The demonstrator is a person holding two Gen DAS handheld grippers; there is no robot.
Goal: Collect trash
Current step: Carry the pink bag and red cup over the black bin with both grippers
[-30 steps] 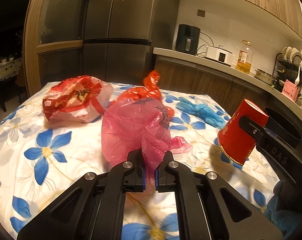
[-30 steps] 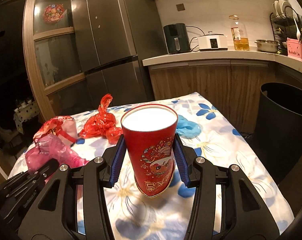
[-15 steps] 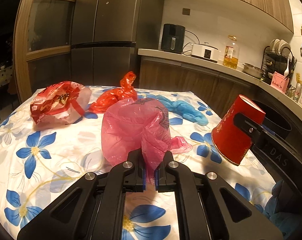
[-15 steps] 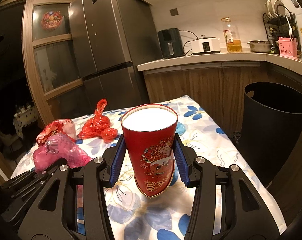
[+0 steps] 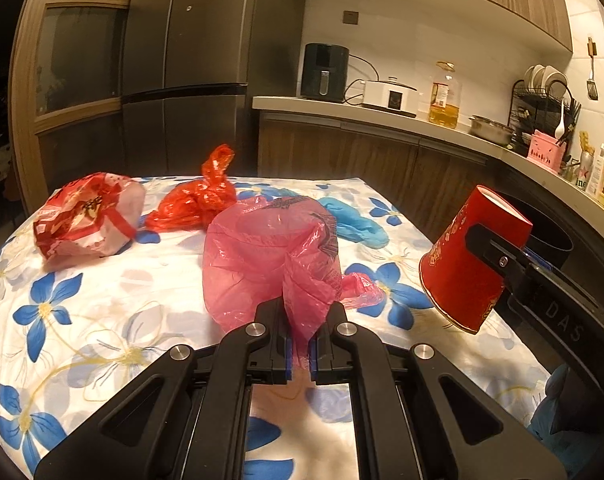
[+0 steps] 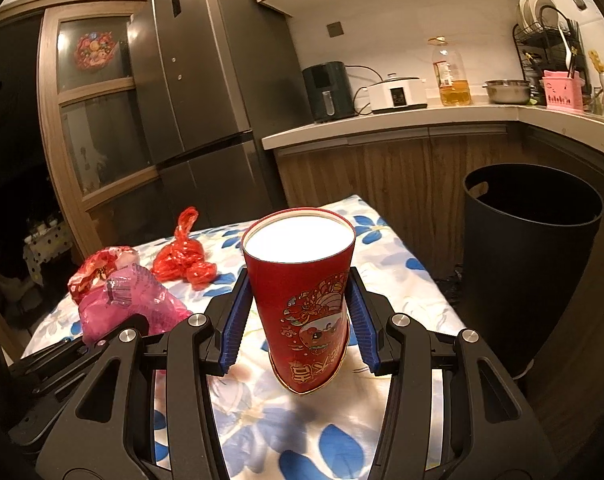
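My left gripper (image 5: 297, 350) is shut on a crumpled pink plastic bag (image 5: 269, 256), held above the flowered tablecloth (image 5: 81, 320); the bag also shows in the right wrist view (image 6: 129, 300). My right gripper (image 6: 299, 328) is shut on a red paper cup (image 6: 302, 288), held above the table; in the left wrist view the cup (image 5: 466, 264) is tilted at the right. A black trash bin (image 6: 530, 256) stands on the floor to the right of the table.
On the table lie a red-and-white snack bag (image 5: 85, 216), a knotted red plastic bag (image 5: 197, 200) and a blue bag (image 5: 354, 220). Behind are a fridge (image 6: 205, 92), wooden cabinets and a counter (image 6: 402, 120) with appliances.
Both grippers have risen and pulled back from the table with their loads. The trash bin has come further into the right wrist view.
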